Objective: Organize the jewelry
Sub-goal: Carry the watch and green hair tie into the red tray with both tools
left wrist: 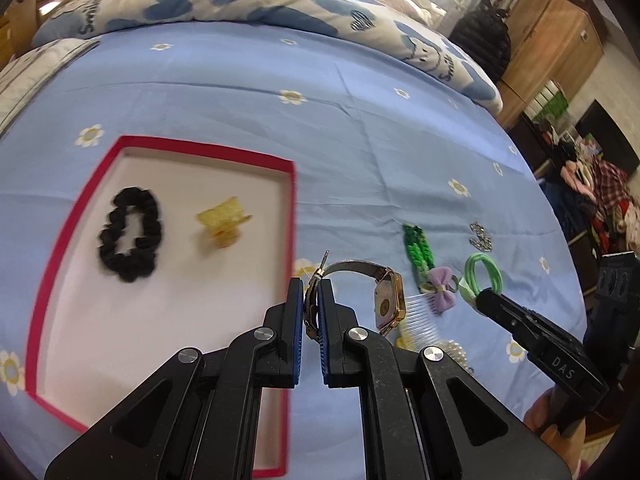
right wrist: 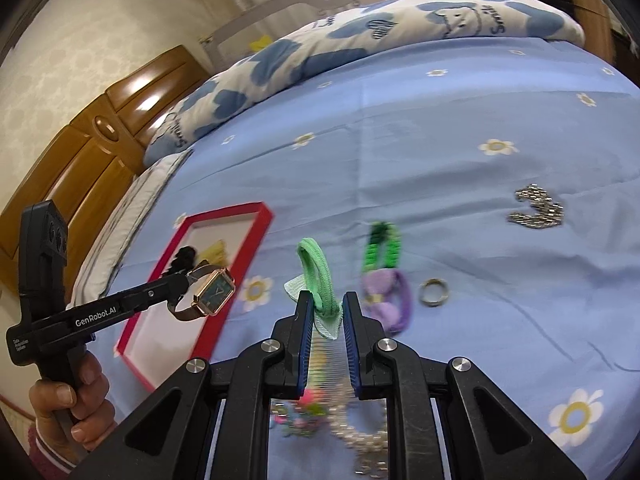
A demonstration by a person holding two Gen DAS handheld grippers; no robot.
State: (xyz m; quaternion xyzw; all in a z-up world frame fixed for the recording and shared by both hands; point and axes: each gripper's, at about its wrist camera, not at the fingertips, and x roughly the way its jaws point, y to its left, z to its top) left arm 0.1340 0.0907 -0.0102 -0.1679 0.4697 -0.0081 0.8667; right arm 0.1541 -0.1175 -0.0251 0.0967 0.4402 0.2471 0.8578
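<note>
Two grippers busy at once. Left gripper (left wrist: 311, 312) is clamped on the strap of the watch (left wrist: 389, 304), case hanging off to its right, held above the bedsheet (left wrist: 360, 140) just right of the red tray (left wrist: 292, 208). Tray lies to the left of the tongs, its long side running away from the cam, so the watch needs a short leftward carry. Black scrunchie (left wrist: 130, 234) & yellow claw clip (left wrist: 222, 222) sit inside. Right gripper (right wrist: 325, 312) has jaws either side of the green hair tie (right wrist: 316, 272), prob. pinching its tag, blur makes it hard to tell
</note>
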